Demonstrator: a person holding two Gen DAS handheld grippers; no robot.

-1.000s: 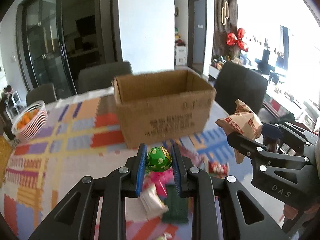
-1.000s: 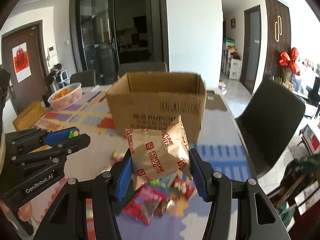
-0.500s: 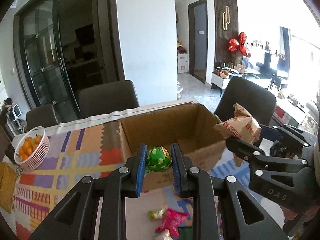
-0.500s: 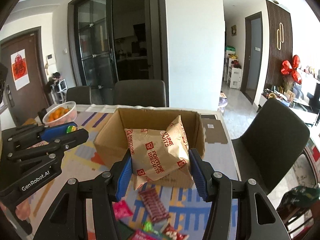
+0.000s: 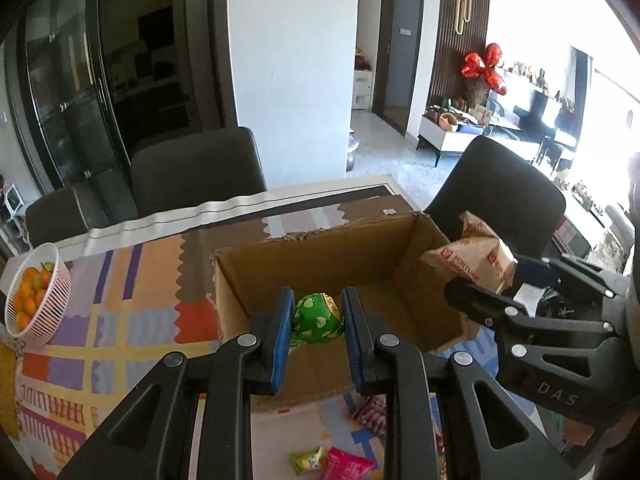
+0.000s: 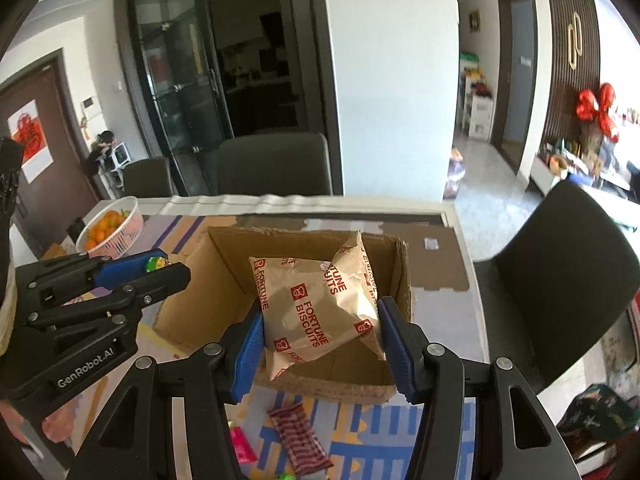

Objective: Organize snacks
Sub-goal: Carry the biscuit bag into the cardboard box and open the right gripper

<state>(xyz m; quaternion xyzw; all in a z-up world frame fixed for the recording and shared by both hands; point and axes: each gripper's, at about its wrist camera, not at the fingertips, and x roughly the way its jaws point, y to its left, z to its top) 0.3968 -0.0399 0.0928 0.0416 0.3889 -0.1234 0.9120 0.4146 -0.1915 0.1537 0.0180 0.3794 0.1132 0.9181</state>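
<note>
An open cardboard box (image 5: pixel 316 252) (image 6: pixel 192 276) stands on the patterned table cover. My left gripper (image 5: pixel 316 320) is shut on a small green spotted snack (image 5: pixel 318 318), held over the box's near wall. My right gripper (image 6: pixel 320 320) is shut on a tan Fortune Biscuits bag (image 6: pixel 320 300), held above the box's opening. In the left wrist view the right gripper (image 5: pixel 516 296) and its bag (image 5: pixel 472 258) hang over the box's right wall. In the right wrist view the left gripper (image 6: pixel 160 268) sits at the box's left edge.
Loose wrapped snacks lie on the table before the box: a pink packet (image 5: pixel 346 464), a yellow-green one (image 5: pixel 308 458), a dark red bar (image 6: pixel 300 440). A white basket of oranges (image 5: pixel 34 292) (image 6: pixel 110 230) stands at far left. Dark chairs (image 5: pixel 196 168) (image 6: pixel 568 272) ring the table.
Both grippers have risen and moved forward with their snacks, from in front of the box to above its opening. The box's inside now shows; grips unchanged.
</note>
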